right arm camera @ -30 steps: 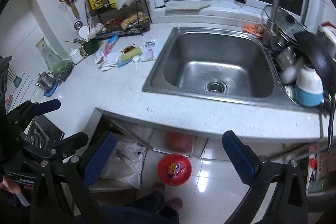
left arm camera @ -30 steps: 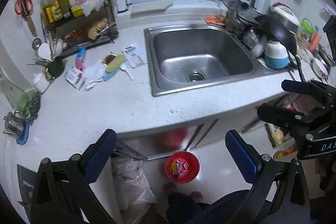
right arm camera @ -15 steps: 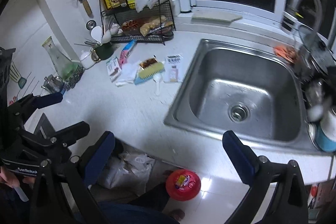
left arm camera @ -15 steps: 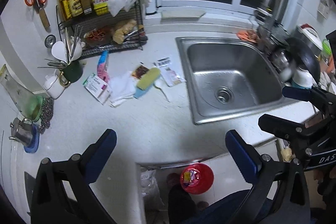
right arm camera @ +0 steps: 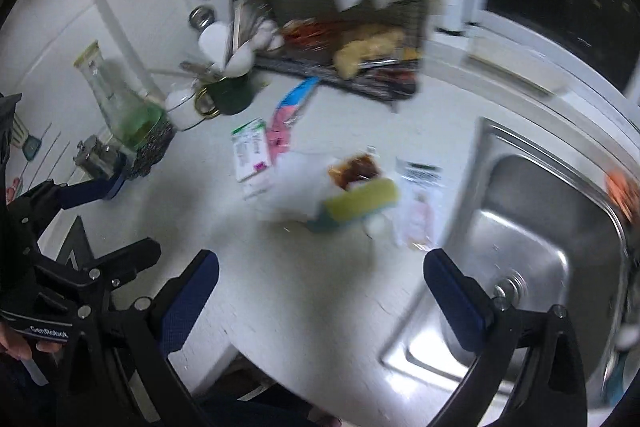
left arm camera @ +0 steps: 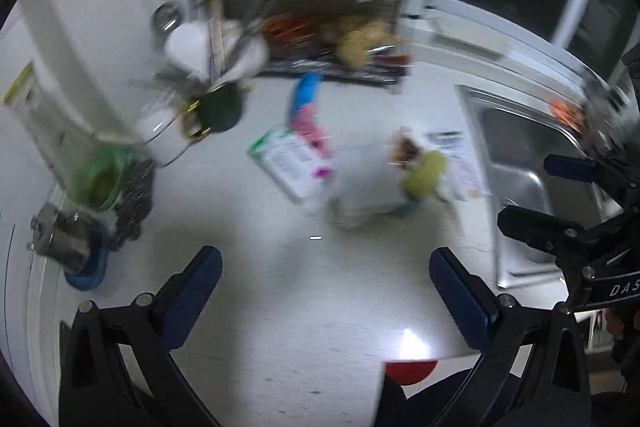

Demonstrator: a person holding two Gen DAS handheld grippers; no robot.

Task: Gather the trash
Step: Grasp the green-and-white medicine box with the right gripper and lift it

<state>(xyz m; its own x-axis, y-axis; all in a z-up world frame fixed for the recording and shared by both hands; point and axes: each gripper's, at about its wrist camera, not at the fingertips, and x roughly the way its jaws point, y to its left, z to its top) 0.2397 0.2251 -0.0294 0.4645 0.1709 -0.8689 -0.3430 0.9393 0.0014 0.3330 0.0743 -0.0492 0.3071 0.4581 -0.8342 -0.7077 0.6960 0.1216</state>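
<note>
**Grippers close in on litter beside the sink**

Now both hand-held grippers hang over the white speckled surface, far nearer its clutter than half a second ago, when the red bin on the floor showed plainly below the edge; only a sliver of that red bin remains in the left view. The left hand-held gripper and the right hand-held gripper both stand wide apart and empty. Ahead lies the trash: a white and green printed packet, a pink and blue wrapper just beyond it, a crumpled white paper, a torn brown-smeared sachet and a flat white printed leaflet close to the stainless steel sink. A yellow-green scrubbing brush with a teal base rests among them, touching the sachet. A dark green mug stands further back, before the black wire rack. Motion blur smears both views, suggesting a quick approach. Nothing is gripped yet; judging by the scene, collection is only starting, with the packet or paper the likeliest first pick.
</note>
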